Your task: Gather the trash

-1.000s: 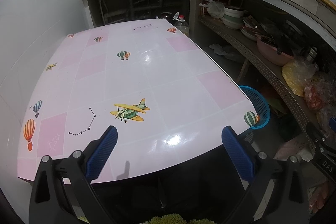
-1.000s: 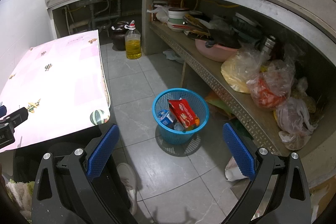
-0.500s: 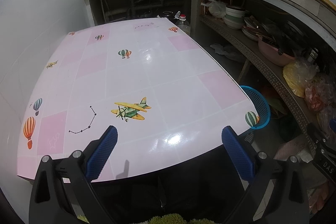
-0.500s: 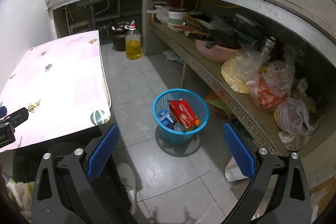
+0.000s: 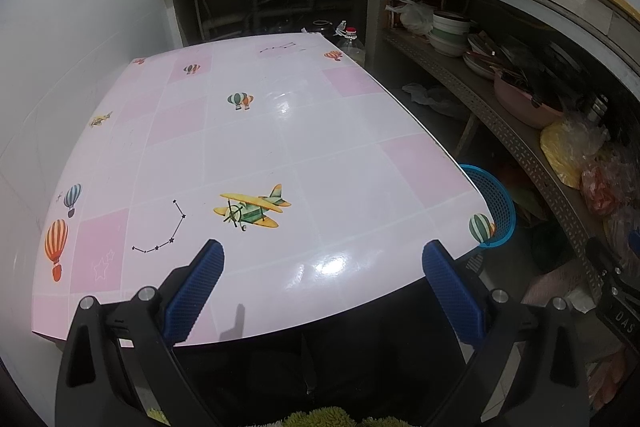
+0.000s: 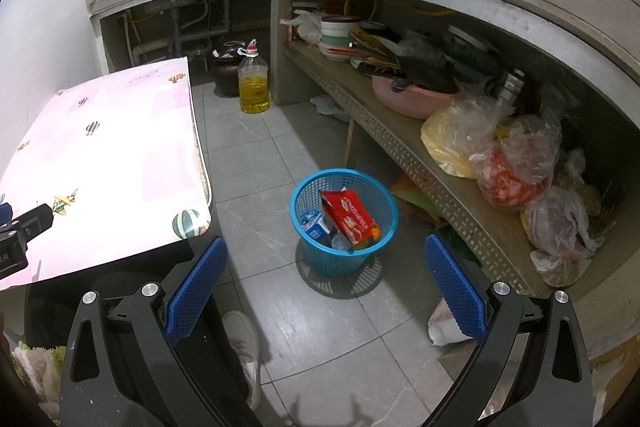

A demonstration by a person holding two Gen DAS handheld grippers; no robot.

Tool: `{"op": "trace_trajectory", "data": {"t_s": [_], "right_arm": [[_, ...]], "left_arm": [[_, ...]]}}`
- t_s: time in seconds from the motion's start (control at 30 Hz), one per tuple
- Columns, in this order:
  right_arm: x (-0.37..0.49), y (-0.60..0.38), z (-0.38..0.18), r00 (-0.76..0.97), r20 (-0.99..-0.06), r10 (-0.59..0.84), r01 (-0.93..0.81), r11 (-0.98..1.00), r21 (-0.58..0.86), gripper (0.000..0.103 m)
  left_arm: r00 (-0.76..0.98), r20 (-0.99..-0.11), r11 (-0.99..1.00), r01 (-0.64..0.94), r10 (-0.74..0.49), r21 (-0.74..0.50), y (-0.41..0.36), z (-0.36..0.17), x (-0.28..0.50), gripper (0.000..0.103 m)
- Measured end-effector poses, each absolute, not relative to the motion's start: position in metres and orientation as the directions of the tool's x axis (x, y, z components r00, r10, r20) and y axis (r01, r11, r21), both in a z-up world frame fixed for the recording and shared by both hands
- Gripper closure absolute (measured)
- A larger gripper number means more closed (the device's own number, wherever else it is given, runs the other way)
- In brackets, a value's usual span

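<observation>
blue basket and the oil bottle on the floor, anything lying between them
Nothing: the right wrist view shows only bare grey floor tiles between the blue basket and the oil bottle.

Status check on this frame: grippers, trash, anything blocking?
Left gripper open, empty, over the table. Right gripper open, empty, above the floor. Blue basket holds a red wrapper and other packets. Nothing blocking.

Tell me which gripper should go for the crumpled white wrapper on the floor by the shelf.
Right. The right gripper is open, over the floor, with the white wrapper just beyond its right finger and the blue basket ahead. The left gripper, also open, faces only the pink table.
</observation>
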State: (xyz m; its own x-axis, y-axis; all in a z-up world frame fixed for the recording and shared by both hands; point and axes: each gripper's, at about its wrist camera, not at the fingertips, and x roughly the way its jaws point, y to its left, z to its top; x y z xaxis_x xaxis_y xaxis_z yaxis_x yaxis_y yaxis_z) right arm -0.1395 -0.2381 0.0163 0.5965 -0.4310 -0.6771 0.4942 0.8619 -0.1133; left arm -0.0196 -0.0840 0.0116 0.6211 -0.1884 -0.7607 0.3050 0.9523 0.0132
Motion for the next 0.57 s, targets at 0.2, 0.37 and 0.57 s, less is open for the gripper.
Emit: {"op": "trace_trajectory", "data": {"t_s": [0.2, 0.37, 0.57], "right_arm": [[-0.138, -0.241, 0.016, 0.603, -0.676, -0.423, 0.485, 0.868, -0.111, 0.008], [-0.135, -0.246, 0.016, 0.607, -0.680, -0.411, 0.471, 0.875, -0.108, 0.008], [-0.132, -0.251, 0.017, 0.611, -0.681, -0.403, 0.456, 0.883, -0.113, 0.008]], "left_arm": [[0.621, -0.761, 0.953, 0.303, -0.188, 0.012, -0.084, 0.012, -0.019, 0.006], [0.618, -0.764, 0.955, 0.296, -0.186, 0.007, -0.085, 0.012, -0.017, 0.006], [0.614, -0.768, 0.957, 0.290, -0.185, 0.001, -0.085, 0.012, -0.016, 0.006]]}}
